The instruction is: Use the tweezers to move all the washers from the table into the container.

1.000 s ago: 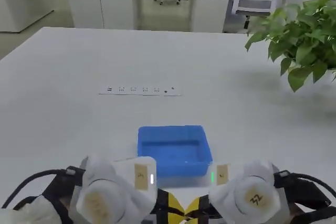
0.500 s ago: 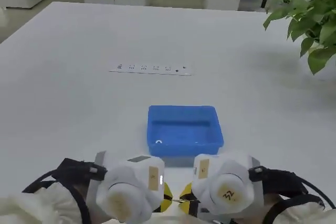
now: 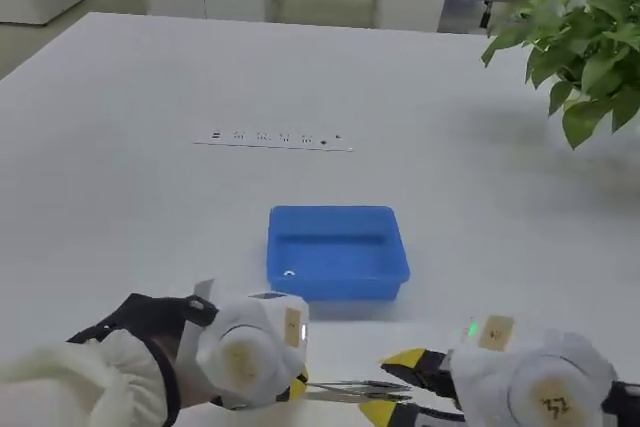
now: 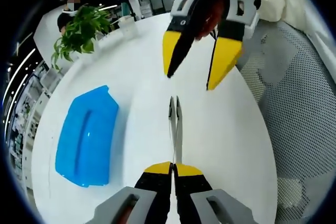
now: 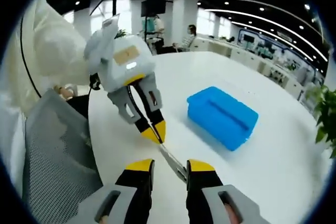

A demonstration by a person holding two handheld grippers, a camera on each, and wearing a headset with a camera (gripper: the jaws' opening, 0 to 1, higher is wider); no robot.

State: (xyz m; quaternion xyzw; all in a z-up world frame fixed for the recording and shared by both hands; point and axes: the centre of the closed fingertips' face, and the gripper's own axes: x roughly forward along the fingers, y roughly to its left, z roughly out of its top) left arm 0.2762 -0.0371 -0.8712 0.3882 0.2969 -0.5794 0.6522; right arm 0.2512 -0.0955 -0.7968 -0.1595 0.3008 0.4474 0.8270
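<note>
The left claw [image 4: 173, 169] pinches the tweezers [image 4: 175, 129] near the blue container [image 3: 335, 292], and the right claw [image 5: 170, 166], spread at their tips, probably must next close to take them.

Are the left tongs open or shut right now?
Shut. In the left gripper view the left tongs have their yellow tips pressed together on the tweezers, which stick out ahead.
</note>
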